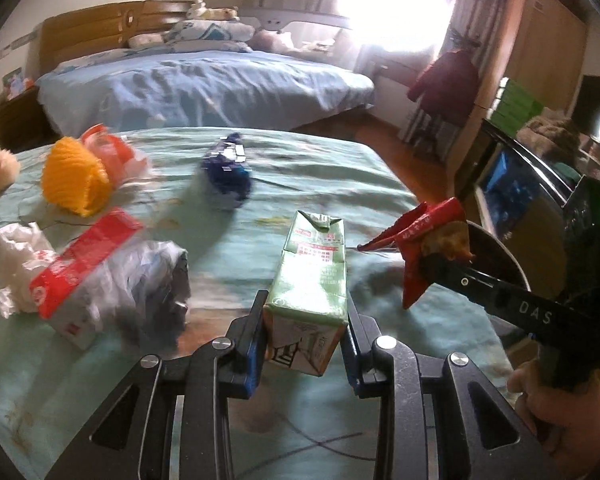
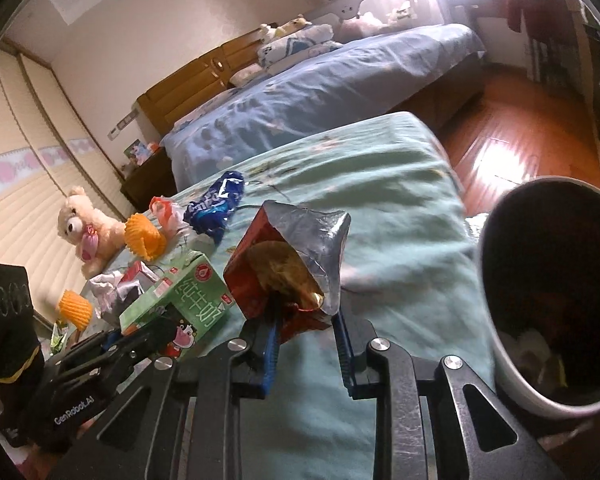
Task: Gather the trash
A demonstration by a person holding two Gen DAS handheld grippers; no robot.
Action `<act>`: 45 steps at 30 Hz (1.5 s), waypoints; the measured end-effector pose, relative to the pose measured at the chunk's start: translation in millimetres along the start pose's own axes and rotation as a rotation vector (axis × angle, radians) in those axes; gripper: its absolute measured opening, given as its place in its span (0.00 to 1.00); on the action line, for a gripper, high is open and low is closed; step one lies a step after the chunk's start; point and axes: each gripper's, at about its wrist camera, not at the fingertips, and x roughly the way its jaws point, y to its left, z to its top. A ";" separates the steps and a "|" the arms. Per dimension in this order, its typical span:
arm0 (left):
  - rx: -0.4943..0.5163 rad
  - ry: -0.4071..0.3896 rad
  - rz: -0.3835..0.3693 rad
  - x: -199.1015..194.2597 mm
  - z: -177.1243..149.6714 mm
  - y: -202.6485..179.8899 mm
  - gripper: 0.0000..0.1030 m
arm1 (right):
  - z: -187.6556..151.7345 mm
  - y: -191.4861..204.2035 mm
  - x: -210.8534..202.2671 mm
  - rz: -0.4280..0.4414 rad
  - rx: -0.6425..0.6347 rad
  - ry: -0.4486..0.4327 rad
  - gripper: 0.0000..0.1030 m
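A green milk carton, a box of printed cardboard with a folded, dented top, is seen at the lower centre of the left wrist view. It is clamped between the blue pads of the left gripper, whose jaws are closed on its lower sides, and it points away from the camera over the desk, which is covered with a wrinkled pale green cloth.

In the right wrist view a red snack bag with a shiny silver inside is held at the centre of the frame. Its torn mouth is open and something yellowish is seen inside. The jaws of the right gripper are closed on its crumpled lower end.

At the right edge of that view a round bin with a pale rim and a dark inside is seen, just beside the bag.

On the cloth, in the left part of the left wrist view, more trash is left: an orange foam net, a crumpled blue wrapper, a red and white box and a white plastic bag.
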 end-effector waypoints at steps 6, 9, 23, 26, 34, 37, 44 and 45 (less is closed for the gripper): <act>0.052 0.012 -0.027 4.1 -2.4 -19.6 0.30 | -10.6 -18.0 -20.6 -0.029 0.037 -0.017 0.24; 0.074 0.026 -0.023 7.3 -5.8 -26.6 0.31 | -14.4 -25.0 -28.3 -0.041 0.053 -0.026 0.24; 0.118 0.074 -0.022 22.9 -2.7 -53.0 0.29 | -24.2 -49.9 -49.7 -0.055 0.111 -0.059 0.24; 0.134 0.065 -0.043 22.5 -1.9 -62.7 0.29 | -25.0 -55.9 -55.7 -0.062 0.120 -0.068 0.24; 0.182 0.065 -0.088 28.4 0.1 -88.6 0.29 | -25.9 -78.5 -74.0 -0.100 0.150 -0.092 0.24; 0.196 0.067 -0.101 30.5 0.7 -98.3 0.29 | -26.4 -86.1 -78.6 -0.112 0.160 -0.098 0.24; 0.227 0.065 -0.125 37.1 5.4 -118.5 0.29 | -26.2 -100.1 -85.1 -0.130 0.180 -0.110 0.24; 0.231 0.063 -0.128 38.1 6.4 -121.7 0.29 | -25.8 -101.2 -85.3 -0.132 0.182 -0.110 0.24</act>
